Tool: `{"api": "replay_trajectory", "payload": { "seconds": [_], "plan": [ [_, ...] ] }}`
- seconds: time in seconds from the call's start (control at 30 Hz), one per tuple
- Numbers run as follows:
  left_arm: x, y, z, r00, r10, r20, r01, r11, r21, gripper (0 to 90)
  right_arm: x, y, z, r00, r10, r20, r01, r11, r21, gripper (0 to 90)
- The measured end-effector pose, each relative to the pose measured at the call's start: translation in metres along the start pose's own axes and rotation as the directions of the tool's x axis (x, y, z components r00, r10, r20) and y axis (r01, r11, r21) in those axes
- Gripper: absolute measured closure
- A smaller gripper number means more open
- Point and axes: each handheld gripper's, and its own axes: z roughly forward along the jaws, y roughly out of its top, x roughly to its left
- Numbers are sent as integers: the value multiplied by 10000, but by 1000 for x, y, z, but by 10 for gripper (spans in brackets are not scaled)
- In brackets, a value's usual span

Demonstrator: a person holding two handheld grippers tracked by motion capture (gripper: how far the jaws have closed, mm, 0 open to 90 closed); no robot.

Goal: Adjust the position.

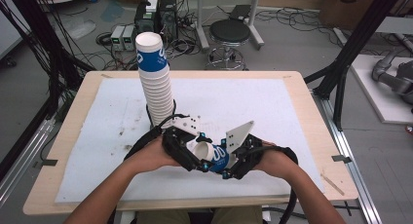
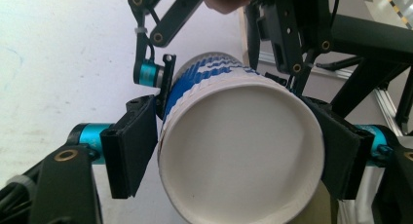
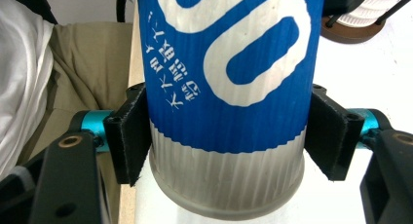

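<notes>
Both grippers (image 1: pixel 187 153) (image 1: pixel 238 160) are clamping one blue-and-white paper cup (image 1: pixel 214 156) (left jaws at rim, right at body); over-squeezing is risking crushing it above the desk (image 1: pixel 292 112).

Blue-and-white ribbed paper cup (image 1: pixel 214 156) on its side above the table's near edge, mouth leftward.

I'm looking down on a light wooden table (image 1: pixel 302 95) with a white mat (image 1: pixel 253 107) covering most of its top — smudged dark at its left. A tall stack of paper cups (image 1: pixel 155 83) stands on the mat, perhaps on a base.
</notes>
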Motion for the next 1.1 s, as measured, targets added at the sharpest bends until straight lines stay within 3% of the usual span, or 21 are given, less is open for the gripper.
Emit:
{"api": "replay_trajectory", "payload": {
  "seconds": [0.23, 0.4, 0.43, 0.47, 0.53, 0.57, 0.6, 0.7, 0.8, 0.87, 0.9, 0.93, 1.1],
  "plan": [
    [1, -2, -1, 9996, 71, -259, -70, 10000, 41, 292, -1, -3, -1, 9998, 159, 101, -160, 9999, 66, 265],
    [1, -7, -4, 9997, 147, -193, -157, 9985, -527, 291, 0, -6, -5, 9994, 332, 112, -327, 9984, -472, 217],
    [1, -8, -5, 9996, 219, -204, -232, 9976, -653, 292, 0, -7, -8, 9988, 458, 196, -435, 9938, -1027, 207],
    [1, -9, -5, 9995, 240, -197, -254, 9966, -787, 292, 0, -7, -8, 9988, 458, 196, -435, 9938, -1027, 207],
    [0, -12, -7, 9994, 276, -215, -300, 9926, -1176, 292, 0, -8, -14, 9977, 629, 251, -577, 9833, -1726, 205],
    [0, -13, -8, 9992, 293, -265, -324, 9912, -1283, 292, 1, -10, -19, 9961, 852, 219, -775, 9675, -2407, 205],
    [0, -14, -9, 9991, 296, -308, -338, 9886, -1464, 292, 1, -10, -19, 9961, 852, 219, -775, 9675, -2407, 205],
    [0, -19, -10, 9991, 191, -383, -260, 9815, -1899, 292, 2, -12, -26, 9933, 1150, 138, -1043, 9396, -3260, 205],
    [0, -25, -12, 9987, 58, -505, -175, 9721, -2340, 292, 1, -14, -31, 9903, 1351, 323, -1130, 9188, -3782, 205],
    [0, -28, -13, 9983, 85, -583, -232, 9664, -2560, 292, 1, -16, -34, 9866, 1591, 373, -1293, 8999, -4164, 205],
    [1, -30, -14, 9978, 82, -662, -256, 9636, -2663, 291, 1, -19, -36, 9828, 1803, 398, -1438, 8828, -4473, 205],
    [1, -31, -15, 9976, 33, -692, -227, 9593, -2815, 291, 1, -19, -36, 9828, 1803, 398, -1438, 8828, -4473, 205],
    [2, -40, -16, 9959, -146, -894, -160, 9429, -3326, 289, 3, -27, -37, 9726, 2215, 702, -1624, 8639, -4767, 204]
  ]
}}
